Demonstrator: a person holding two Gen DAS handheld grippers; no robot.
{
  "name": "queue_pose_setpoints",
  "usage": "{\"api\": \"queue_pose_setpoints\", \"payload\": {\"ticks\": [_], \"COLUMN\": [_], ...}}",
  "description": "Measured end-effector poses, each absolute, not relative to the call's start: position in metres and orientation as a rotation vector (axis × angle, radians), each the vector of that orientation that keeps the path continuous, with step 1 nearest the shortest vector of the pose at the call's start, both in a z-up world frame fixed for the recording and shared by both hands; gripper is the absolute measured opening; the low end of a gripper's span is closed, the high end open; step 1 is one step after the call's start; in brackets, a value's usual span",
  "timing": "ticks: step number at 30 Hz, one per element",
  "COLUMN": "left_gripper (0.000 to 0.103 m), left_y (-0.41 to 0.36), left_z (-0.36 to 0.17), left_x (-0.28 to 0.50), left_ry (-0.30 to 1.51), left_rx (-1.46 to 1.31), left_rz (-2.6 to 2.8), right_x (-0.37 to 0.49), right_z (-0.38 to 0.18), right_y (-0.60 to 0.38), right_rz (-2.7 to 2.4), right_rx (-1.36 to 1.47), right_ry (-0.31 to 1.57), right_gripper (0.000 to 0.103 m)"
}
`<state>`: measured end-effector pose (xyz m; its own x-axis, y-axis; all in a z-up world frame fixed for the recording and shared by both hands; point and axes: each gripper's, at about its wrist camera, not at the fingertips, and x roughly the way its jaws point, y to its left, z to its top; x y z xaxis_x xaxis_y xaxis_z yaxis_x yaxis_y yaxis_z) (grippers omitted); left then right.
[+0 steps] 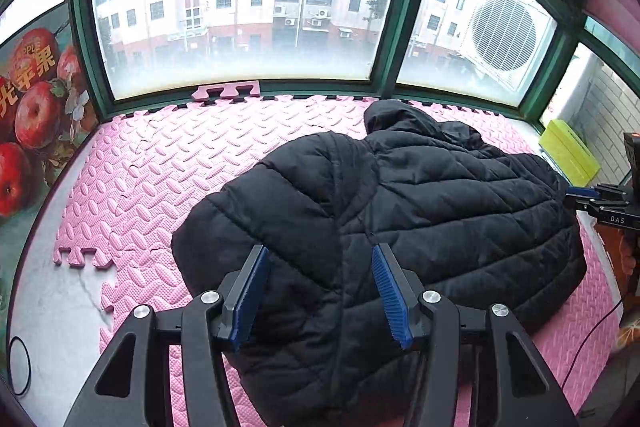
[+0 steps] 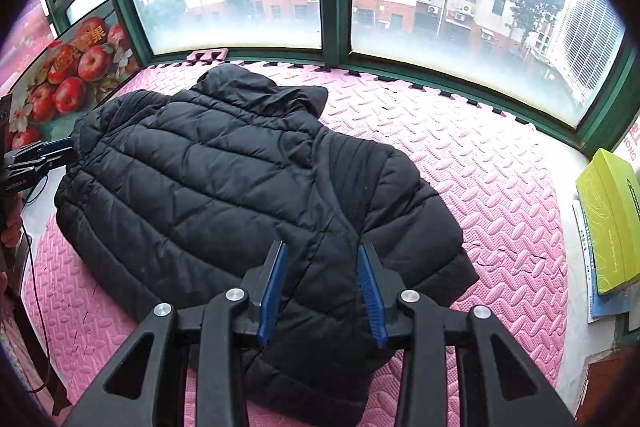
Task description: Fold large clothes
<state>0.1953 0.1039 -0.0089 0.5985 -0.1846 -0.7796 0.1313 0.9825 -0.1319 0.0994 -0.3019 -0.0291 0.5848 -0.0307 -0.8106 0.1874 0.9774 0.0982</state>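
A black quilted hooded jacket (image 1: 420, 195) lies spread on the pink foam mat (image 1: 160, 167), hood toward the window. My left gripper (image 1: 320, 259) is open above the jacket's left sleeve, jaws wide apart, holding nothing. In the right wrist view the jacket (image 2: 208, 171) fills the middle of the mat (image 2: 480, 167). My right gripper (image 2: 323, 259) is open above the right sleeve, empty. Each gripper shows at the edge of the other view: the right one (image 1: 588, 197) beside the jacket's right side, the left one (image 2: 44, 153) beside its left side.
Green-framed windows (image 1: 240, 7) border the mat at the back. An apple-print box (image 1: 36, 107) stands at the left. Yellow-green boxes (image 2: 612, 219) lie at the right. A loose pink mat piece (image 1: 226, 93) sits on the sill. A black cable (image 2: 36, 291) hangs at the left.
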Motion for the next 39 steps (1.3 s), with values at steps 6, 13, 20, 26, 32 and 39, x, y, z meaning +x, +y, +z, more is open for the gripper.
{"api": "queue_pose_setpoints", "payload": {"ticks": [6, 13, 20, 26, 32, 39], "left_gripper": [0.057, 0.057, 0.057, 0.057, 0.057, 0.057], "left_y": [0.127, 0.127, 0.119, 0.111, 0.090, 0.115], "left_z": [-0.042, -0.075, -0.046, 0.004, 0.008, -0.058], "left_x": [0.224, 0.232, 0.229, 0.241, 0.288, 0.326], "left_ry": [1.013, 1.040, 1.035, 0.954, 0.950, 1.121], "left_rx": [-0.159, -0.211, -0.129, -0.113, -0.016, -0.102], "left_rz": [-0.180, -0.185, -0.186, -0.227, -0.221, -0.203], "right_x": [0.116, 0.122, 0.123, 0.128, 0.169, 0.196], "right_z": [-0.056, -0.078, -0.066, -0.024, -0.013, -0.055], "right_y": [-0.324, -0.321, -0.326, -0.326, -0.316, -0.315], "right_rz": [-0.161, -0.161, -0.149, -0.125, -0.095, -0.114], "right_rx": [0.263, 0.273, 0.300, 0.280, 0.252, 0.260], "right_ry": [0.993, 1.040, 1.055, 0.987, 0.960, 1.058], "right_gripper": [0.040, 0.041, 0.042, 0.042, 0.042, 0.042]}}
